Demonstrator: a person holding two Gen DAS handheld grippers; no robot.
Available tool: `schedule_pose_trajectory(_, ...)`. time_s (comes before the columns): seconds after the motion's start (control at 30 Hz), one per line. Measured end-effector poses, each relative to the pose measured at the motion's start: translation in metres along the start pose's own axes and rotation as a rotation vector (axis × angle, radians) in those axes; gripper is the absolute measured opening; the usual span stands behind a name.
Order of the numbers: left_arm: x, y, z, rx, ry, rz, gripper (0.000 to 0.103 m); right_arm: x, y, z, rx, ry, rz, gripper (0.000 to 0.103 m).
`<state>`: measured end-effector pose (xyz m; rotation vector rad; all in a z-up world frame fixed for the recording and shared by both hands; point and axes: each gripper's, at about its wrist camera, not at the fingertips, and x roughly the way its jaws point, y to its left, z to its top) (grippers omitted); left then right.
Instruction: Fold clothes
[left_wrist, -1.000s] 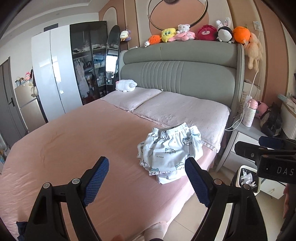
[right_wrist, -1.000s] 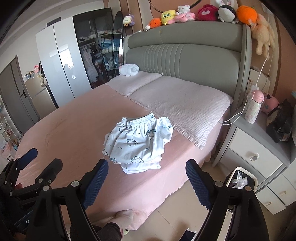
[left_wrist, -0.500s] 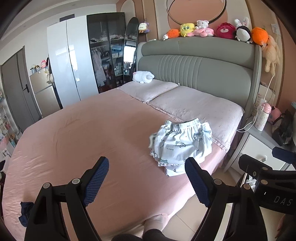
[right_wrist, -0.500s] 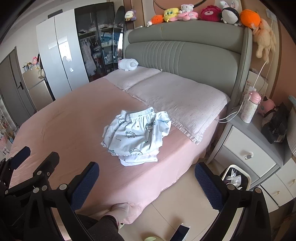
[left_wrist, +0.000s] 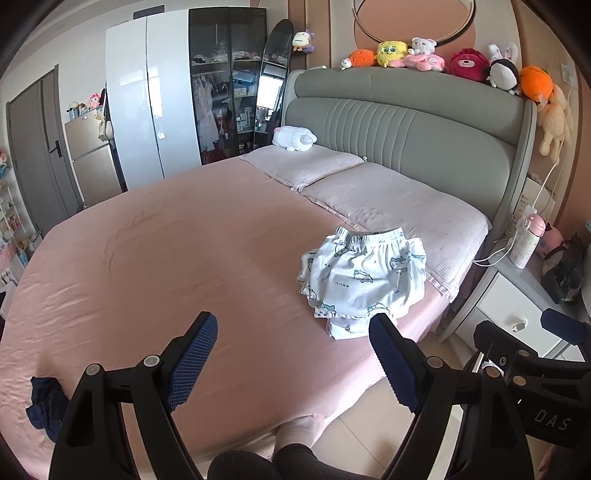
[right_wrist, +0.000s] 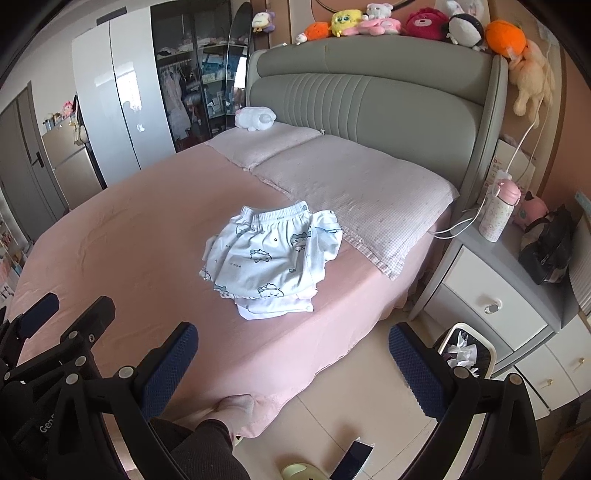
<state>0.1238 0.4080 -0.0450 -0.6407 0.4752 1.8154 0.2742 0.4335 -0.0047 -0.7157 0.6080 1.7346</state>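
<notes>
- The folded clothes (right_wrist: 271, 262) lie in a small pile on the pink bed (right_wrist: 129, 236), near its right side edge and just before the pillow (right_wrist: 354, 184). They are pale blue with little cartoon prints, and the elastic waistband of the top piece points to the headboard (right_wrist: 369, 96).
- A white piece sticks out under the pile at the side nearer to you.
- Your left gripper (left_wrist: 291, 354) is spread wide and nothing is between its blue pads (left_wrist: 192, 358). It hangs over the bed edge, apart from the pile.
- Your right gripper (right_wrist: 291, 363) is also spread wide and empty. Its one finger is over the bed corner and the other over the floor.
- A dark blue cloth (left_wrist: 46, 410) lies crumpled on the bed far to the left, well apart from the pile.
- Your knee and foot (right_wrist: 232, 404) touch the bed edge below the grippers.
- Beside the bed stands a white nightstand (right_wrist: 491, 306) with a pink-capped bottle (right_wrist: 498, 208) on it, and a small bin (right_wrist: 467, 350) on the floor.
- Plush toys (right_wrist: 369, 20) sit in a row on top of the headboard.
</notes>
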Motion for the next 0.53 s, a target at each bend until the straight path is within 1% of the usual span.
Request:
schedule_pose_trajectory(0.2, 0.0008, 0.0001, -0.0018, -0.003, 0.01, 0.007, 0.084, 0.0025, 0.0004, -0.0016, -0.005, 0.01, -0.018, 0.103)
schedule_pose_trajectory(0.37, 0.0043, 0.0033, -0.0029, -0.031, 0.027, -0.003, 0.084, 0.0055, 0.0021, -0.0028, -0.012, 0.023, -0.024, 0.103)
schedule_pose_trajectory(0.53, 0.0021, 0.0086, -0.0048, -0.064, 0.014, -0.025, 0.084, 0.0081, 0.0037, -0.004, -0.018, 0.036, -0.025, 0.103)
